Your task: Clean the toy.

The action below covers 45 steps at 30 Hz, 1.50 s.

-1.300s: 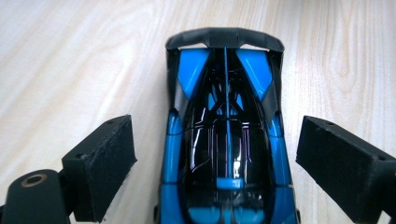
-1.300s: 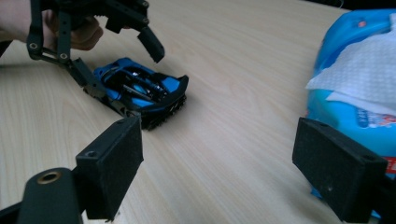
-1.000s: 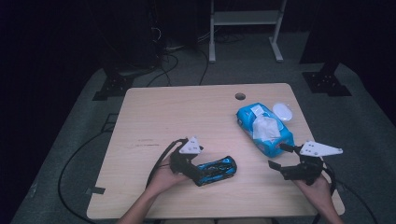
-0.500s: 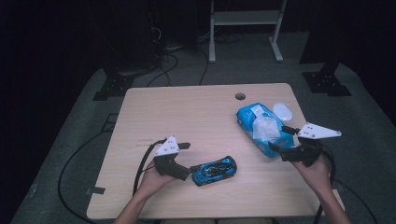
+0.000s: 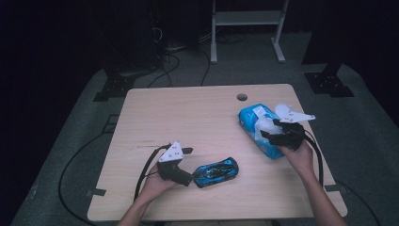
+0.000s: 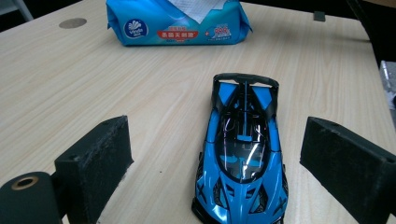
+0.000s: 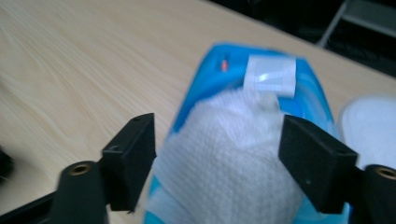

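A: Status of the left gripper [image 5: 188, 162]?

B: It rests low at the near left of the worktop [image 5: 188, 113], held in the person's left hand [image 5: 153, 186]. In the left gripper view its fingers [image 6: 95, 161] stand wide apart and hold nothing. The blue toy car [image 6: 243, 149] sits ahead of them, nearer the right finger, touching neither. The car's nose points toward the camera and its rear wing points away.

A: Location of the car on the worktop?

B: In the high view the car [image 5: 216, 172] lies just to the right of the left gripper, near the front edge, on its wheels, roughly crosswise.

A: Status of the right gripper [image 5: 273, 136]?

B: It is over the near end of the blue wipes pack [image 5: 256, 127] at the right side of the worktop, held in the right hand [image 5: 296, 153]. In the right gripper view its fingers [image 7: 130, 158] straddle the white wipe [image 7: 229, 154] that sticks out of the pack's top. The jaws have just been closing, with the wipe between them. The gap is still wide; whether the pads already press on the wipe cannot be told from the blurred picture.

A: Anything else near the pack?

B: A white flap [image 7: 369, 123] lies just beside it, on the far right. A round hole [image 5: 242, 97] in the worktop lies beyond the pack.
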Tool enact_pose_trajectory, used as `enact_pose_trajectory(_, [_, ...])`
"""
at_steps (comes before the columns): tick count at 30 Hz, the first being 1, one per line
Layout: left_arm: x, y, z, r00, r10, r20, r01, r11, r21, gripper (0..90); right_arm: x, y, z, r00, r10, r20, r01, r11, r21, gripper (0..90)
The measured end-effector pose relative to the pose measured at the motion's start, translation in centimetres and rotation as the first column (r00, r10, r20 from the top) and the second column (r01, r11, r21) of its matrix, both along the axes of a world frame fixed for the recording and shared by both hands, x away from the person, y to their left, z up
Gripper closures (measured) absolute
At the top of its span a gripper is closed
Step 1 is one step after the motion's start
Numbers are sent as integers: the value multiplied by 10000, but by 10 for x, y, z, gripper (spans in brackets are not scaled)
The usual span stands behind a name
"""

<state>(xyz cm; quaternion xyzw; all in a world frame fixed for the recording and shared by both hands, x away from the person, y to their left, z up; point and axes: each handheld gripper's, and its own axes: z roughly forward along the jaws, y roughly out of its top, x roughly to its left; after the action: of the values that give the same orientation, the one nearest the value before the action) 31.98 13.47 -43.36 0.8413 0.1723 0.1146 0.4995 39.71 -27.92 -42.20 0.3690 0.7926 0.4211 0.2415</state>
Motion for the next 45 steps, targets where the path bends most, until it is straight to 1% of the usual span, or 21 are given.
enact_pose_trajectory(2, [0,0,-1,10000,-11,-15,11,10000,8,81,3,1,-4,9998,-95,-180,92,9998,-193,303])
enact_pose_trajectory(3, [1,-1,-2,10000,-36,-34,36,10000,93,81,7,0,-11,9977,-204,-652,184,9994,-304,394])
enact_pose_trajectory(8, [1,-3,-6,9999,-111,-106,113,9996,241,81,7,-8,-12,9970,-75,-769,84,9999,119,707])
enact_pose_trajectory(10, [1,-4,-7,9998,-122,-161,127,9995,302,82,7,-9,-11,9974,-26,-714,28,10000,21,755])
enact_pose_trajectory(12, [0,-5,-8,9998,-127,-120,132,9991,408,81,7,-10,-10,9973,-7,-731,8,10000,14,858])
enact_pose_trajectory(18, [0,-5,-9,9999,-50,-123,55,9991,418,82,1,-14,-2,9955,264,-913,-197,9971,737,875])
enact_pose_trajectory(23, [0,-5,-10,10000,-19,-68,23,9988,494,82,-11,-15,18,9977,631,-244,-592,9890,1359,877])
enact_pose_trajectory(24, [0,-5,-10,10000,26,-70,-23,9989,464,82,-18,-16,30,9958,919,50,-914,9814,1685,874])
enact_pose_trajectory(25, [0,-5,-10,10000,26,-70,-23,9989,464,82,-18,-16,30,9958,919,50,-914,9814,1685,874])
enact_pose_trajectory(27, [0,-5,-11,9999,42,-101,-38,9990,444,82,-32,-14,47,9884,1424,534,-1502,9689,1966,875])
enact_pose_trajectory(28, [0,-5,-11,9999,42,-101,-38,9990,444,81,-32,-14,47,9884,1424,534,-1502,9689,1966,875])
enact_pose_trajectory(29, [-1,-5,-11,10000,29,-55,-27,9987,512,81,-46,-10,57,9795,1905,660,-2003,9565,2123,875])
enact_pose_trajectory(34, [-1,-6,-11,9999,-8,-133,16,9984,563,81,-79,6,64,9468,3136,728,-3218,9183,2303,873])
enact_pose_trajectory(37, [-2,-8,-12,9999,-86,-71,90,9979,642,81,-99,18,61,9179,3938,488,-3907,8754,2848,874])
enact_pose_trajectory(38, [-2,-8,-12,9999,-86,-71,90,9979,642,81,-99,18,61,9179,3938,488,-3907,8754,2848,874])
enact_pose_trajectory(39, [-3,-8,-11,9999,-117,-44,119,9980,618,81,-108,26,58,8933,4487,271,-4322,8407,3261,873])
enact_pose_trajectory(40, [-3,-8,-11,9999,-130,-44,132,9980,618,81,-111,30,58,8814,4722,101,-4476,8283,3369,873])
enact_pose_trajectory(41, [-3,-9,-12,9999,-129,-73,133,9981,597,81,-115,33,58,8739,4861,-46,-4572,8252,3317,874])
enact_pose_trajectory(43, [-3,-9,-13,9997,-224,-122,232,9976,657,81,-119,40,56,8683,4948,-352,-4605,8304,3136,873])
enact_pose_trajectory(44, [-3,-10,-14,9996,-248,-112,255,9971,719,81,-118,43,55,8687,4929,-491,-4597,8392,2906,873])
enact_pose_trajectory(45, [-3,-11,-14,9995,-308,-109,316,9960,832,81,-118,47,54,8733,4833,-615,-4563,8556,2446,873])
